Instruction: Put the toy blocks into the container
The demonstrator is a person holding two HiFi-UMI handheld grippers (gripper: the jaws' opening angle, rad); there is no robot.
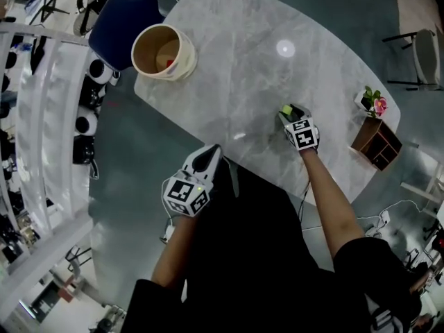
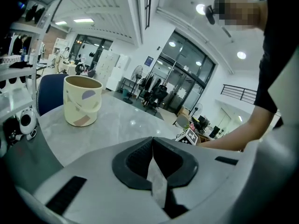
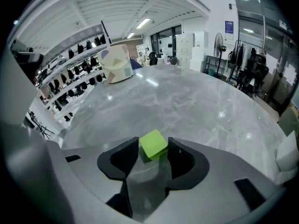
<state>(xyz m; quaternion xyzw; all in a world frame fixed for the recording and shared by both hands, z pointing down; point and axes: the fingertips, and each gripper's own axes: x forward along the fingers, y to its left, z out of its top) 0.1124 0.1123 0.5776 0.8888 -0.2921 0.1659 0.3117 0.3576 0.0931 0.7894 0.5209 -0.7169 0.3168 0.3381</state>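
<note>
At the far left of the tabletop (image 1: 263,75) we find the container (image 1: 183,61), a cream paper bucket standing upright near the edge. A small red item (image 1: 170,64), possibly a toy block, lies inside it. A blue chair (image 1: 121,19) stands just behind the container.

Toward the middle, the left tongs (image 1: 212,151) hang at the near edge of the tabletop, well apart from the container. In the left gripper view their jaws are closed together, with nothing between them.

Further right, the right tongs (image 1: 291,112) point down at the tabletop. Their jaws stand wide apart, one on each side of the green toy block (image 3: 153,143). The block rests on the tabletop, far from the container.

At the far right, beyond the tabletop edge, a small wooden shelf unit (image 1: 376,143) stands beside a pink flower (image 1: 379,105).
</note>
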